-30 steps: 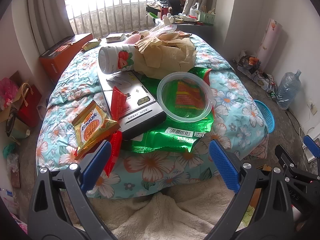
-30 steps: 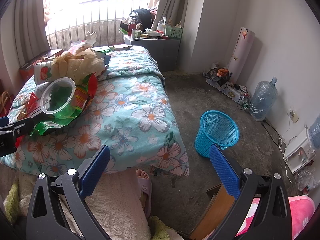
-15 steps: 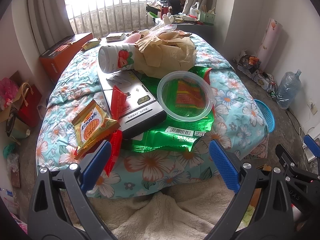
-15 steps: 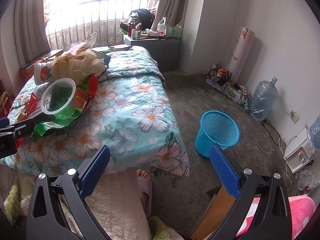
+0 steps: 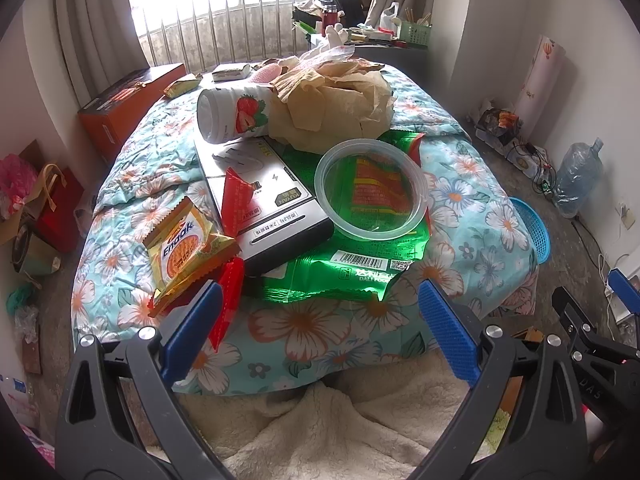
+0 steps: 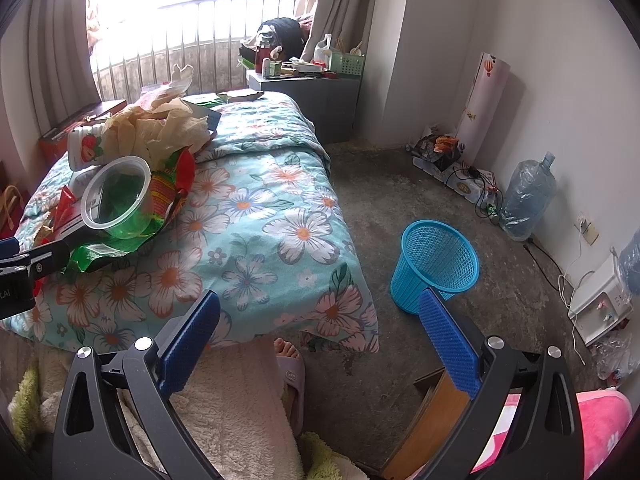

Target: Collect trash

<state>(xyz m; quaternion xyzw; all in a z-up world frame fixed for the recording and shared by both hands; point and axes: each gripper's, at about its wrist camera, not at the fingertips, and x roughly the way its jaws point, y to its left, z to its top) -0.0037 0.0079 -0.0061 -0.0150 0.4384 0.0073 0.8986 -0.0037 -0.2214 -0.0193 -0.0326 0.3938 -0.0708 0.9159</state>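
Note:
Trash lies piled on a floral bedspread [image 5: 472, 200]: a clear plastic tub [image 5: 370, 188] on a green snack bag [image 5: 348, 268], a yellow biscuit wrapper [image 5: 184, 244], red wrappers [image 5: 236, 196], crumpled brown paper [image 5: 332, 104] and a white strawberry canister [image 5: 232, 112]. My left gripper [image 5: 316, 320] hangs open just short of the bed's near edge, nothing between its blue pads. My right gripper [image 6: 320, 328] is open too, over the floor beside the bed. A blue mesh bin [image 6: 436, 264] stands on the concrete floor to the right of the bed.
A white-and-black box [image 5: 264, 196] lies under the wrappers. An orange box [image 5: 124, 108] sits left of the bed, bags [image 5: 44, 200] on the floor. A water jug [image 6: 528, 196], cables and a grey side table [image 6: 312, 92] line the right wall. A slippered foot [image 6: 290, 364] is below.

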